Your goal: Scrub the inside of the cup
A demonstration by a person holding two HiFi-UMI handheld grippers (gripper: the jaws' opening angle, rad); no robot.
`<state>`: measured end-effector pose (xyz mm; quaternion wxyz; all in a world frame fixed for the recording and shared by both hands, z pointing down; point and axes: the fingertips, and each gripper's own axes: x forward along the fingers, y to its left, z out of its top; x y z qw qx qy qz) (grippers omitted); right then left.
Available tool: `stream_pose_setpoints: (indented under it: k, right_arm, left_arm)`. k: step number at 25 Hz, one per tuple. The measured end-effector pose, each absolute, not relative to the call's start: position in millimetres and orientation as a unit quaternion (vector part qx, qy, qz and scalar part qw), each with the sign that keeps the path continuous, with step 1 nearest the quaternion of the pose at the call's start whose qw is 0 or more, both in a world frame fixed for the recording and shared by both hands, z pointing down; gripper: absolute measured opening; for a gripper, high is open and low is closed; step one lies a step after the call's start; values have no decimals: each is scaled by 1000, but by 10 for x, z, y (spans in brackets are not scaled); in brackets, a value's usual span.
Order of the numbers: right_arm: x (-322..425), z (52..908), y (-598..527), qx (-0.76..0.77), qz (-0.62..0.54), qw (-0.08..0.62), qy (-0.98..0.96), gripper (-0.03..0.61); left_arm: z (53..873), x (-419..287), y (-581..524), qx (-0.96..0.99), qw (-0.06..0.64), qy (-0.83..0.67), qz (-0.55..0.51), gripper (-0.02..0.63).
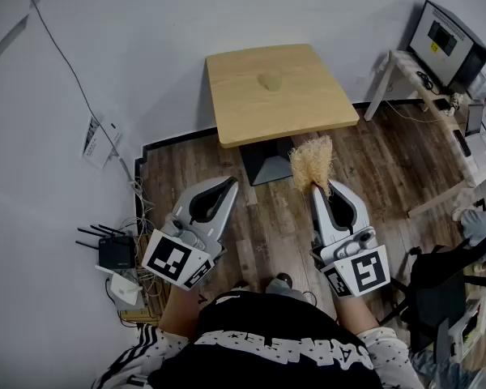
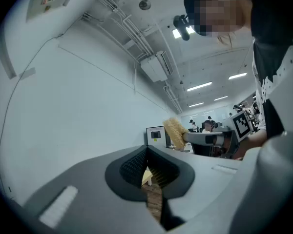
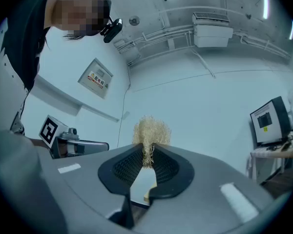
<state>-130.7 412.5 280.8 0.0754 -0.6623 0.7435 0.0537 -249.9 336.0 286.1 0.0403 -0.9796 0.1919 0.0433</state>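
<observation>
Straight ahead of you stands a small square light-wood surface [image 1: 279, 91] on a black pedestal base [image 1: 266, 162]. A small tan blot [image 1: 269, 81] near its middle is too faint to be called the cup with any certainty. Dark wooden plank floor [image 1: 267, 225] lies between you and that surface. To your left a black router with antennas [image 1: 113, 251] sits among loose cables by the white wall [image 1: 105, 63]. To your right a computer monitor [image 1: 445, 40] rests on a white desk [image 1: 405, 67], and a black chair [image 1: 437, 286] stands close to your right elbow. You hold both hands out side by side in front of your chest, short of the surface and over the floor, each gripper about level with its nose tipped slightly up. Your left tongs [image 1: 230, 183] are closed pad to pad and angle inward toward the pedestal. Your right tongs [image 1: 317, 187] are clamped on the thin end of a straw-coloured fibrous loofah scrubber [image 1: 311, 162], whose bushy tuft sticks out forward, just off the near edge of the surface.
</observation>
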Motion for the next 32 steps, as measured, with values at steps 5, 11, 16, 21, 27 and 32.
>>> stream_pose_setpoints:
  k: [5, 11, 16, 21, 27, 32]
  right_arm:
    - [-1227, 2812, 4153, -657, 53, 90, 746, 61]
    - [-1083, 2857, 4202, -649, 61, 72, 755, 61]
    - [-910, 2853, 4243, -641, 67, 65, 762, 61]
    - [-775, 2774, 4257, -624, 70, 83, 774, 61]
    - [-574, 2958, 4278, -618, 54, 61, 782, 61]
    - [-414, 3063, 4326, -618, 42, 55, 783, 61]
  left_arm:
    - [2887, -2412, 3380, -980, 45, 189, 37, 0]
    - [2894, -2296, 3419, -980, 53, 186, 36, 0]
    - [2910, -2092, 3463, -982, 52, 179, 30, 0]
    - [2902, -1845, 3502, -982, 62, 174, 25, 0]
    - [2926, -1716, 3487, -978, 64, 197, 15, 0]
    - [3038, -1683, 3513, -976, 64, 207, 3, 0]
